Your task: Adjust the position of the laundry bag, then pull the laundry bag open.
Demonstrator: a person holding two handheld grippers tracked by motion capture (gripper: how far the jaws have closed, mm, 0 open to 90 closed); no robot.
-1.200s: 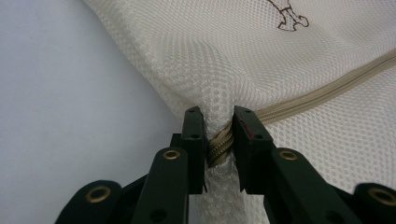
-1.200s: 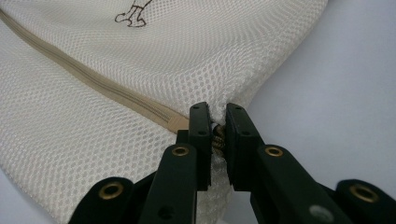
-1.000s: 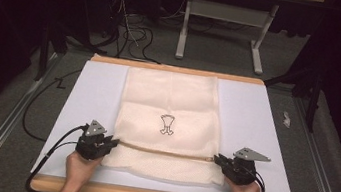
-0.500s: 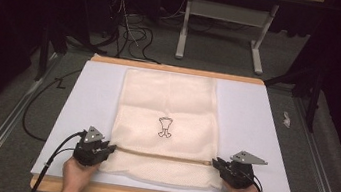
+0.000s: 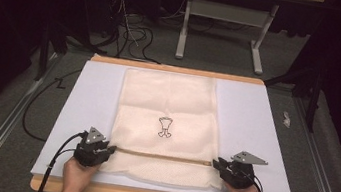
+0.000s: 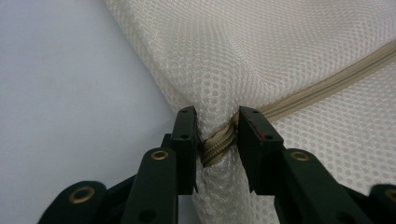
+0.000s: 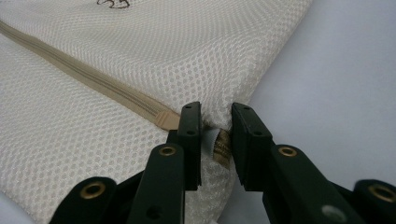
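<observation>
Your bench (image 5: 253, 138) has the mesh bag (image 5: 167, 105) lying flat down the middle, near edge toward you. Left gripper (image 5: 109, 152) and right gripper (image 5: 215, 163) sit at either end of the zipper (image 5: 165, 156), probably to keep it taut. Both jaws have just been opening, zipper ends loose between them.

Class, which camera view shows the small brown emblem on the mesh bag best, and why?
The high view: the whole emblem sits mid-bag, unobstructed. The right gripper view catches just its lower edge at the top; the left gripper view shows mesh and zipper.
</observation>
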